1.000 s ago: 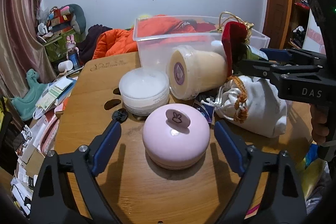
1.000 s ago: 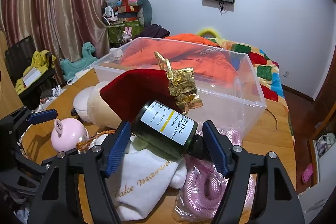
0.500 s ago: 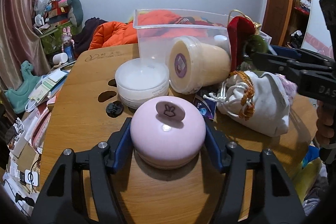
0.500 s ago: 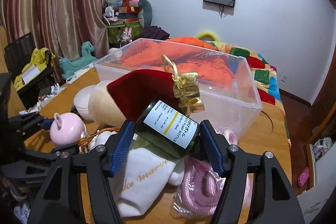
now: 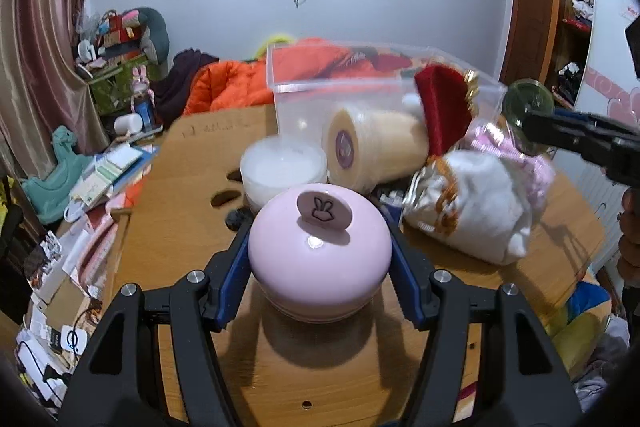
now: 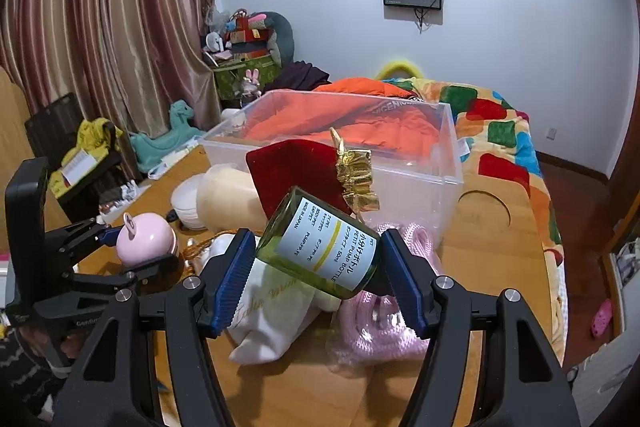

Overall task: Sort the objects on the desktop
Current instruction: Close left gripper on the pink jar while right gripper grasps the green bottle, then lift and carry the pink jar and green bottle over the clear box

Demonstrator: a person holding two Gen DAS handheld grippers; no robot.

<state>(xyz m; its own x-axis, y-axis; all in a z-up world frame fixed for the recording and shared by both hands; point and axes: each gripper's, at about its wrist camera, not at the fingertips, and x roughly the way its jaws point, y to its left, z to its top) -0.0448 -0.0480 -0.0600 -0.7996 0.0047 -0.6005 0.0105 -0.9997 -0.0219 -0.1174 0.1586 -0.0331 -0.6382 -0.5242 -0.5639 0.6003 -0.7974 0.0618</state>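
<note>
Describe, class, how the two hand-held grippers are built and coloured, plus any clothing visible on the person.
Both the left gripper and right gripper have black angular frames with silver screw heads and two fingers faced with ribbed blue pads. The left gripper's body carries small pale lettering, too blurred to read. A dark sleeve with a pale zigzag pattern shows.
</note>
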